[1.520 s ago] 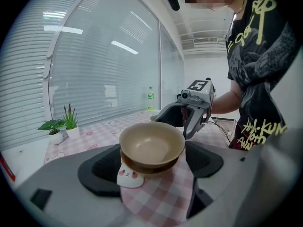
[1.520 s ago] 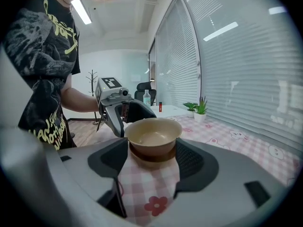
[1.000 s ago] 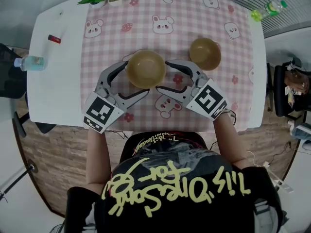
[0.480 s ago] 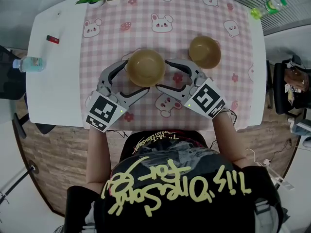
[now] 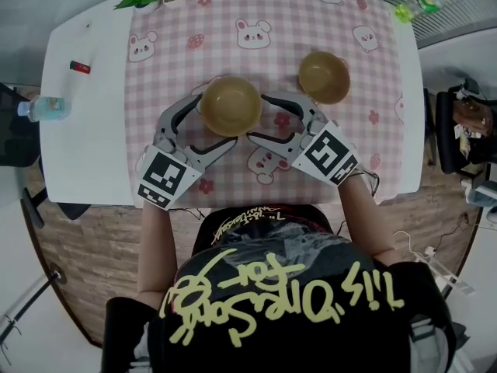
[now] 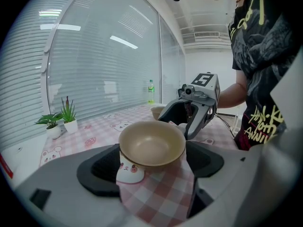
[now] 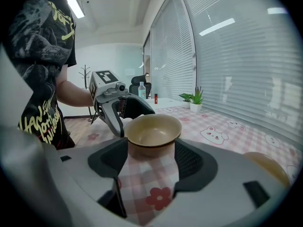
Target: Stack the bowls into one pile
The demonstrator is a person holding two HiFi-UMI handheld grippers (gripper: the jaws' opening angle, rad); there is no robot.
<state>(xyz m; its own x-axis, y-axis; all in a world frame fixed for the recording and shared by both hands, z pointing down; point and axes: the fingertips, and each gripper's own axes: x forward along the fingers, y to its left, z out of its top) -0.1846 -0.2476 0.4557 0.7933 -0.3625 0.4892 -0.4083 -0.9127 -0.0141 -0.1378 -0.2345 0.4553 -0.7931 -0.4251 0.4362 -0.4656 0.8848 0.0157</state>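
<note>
Left gripper [image 5: 219, 120] and right gripper [image 5: 256, 118] are both wide open, jaws apart on either side of the big bowl [image 5: 231, 106]. It sits on the pink checked cloth [image 5: 311, 6], not clamped. Can't tell if the jaws touch it. Small bowl [image 5: 324, 77] sits near it, just beyond the right gripper, unstacked.
</note>
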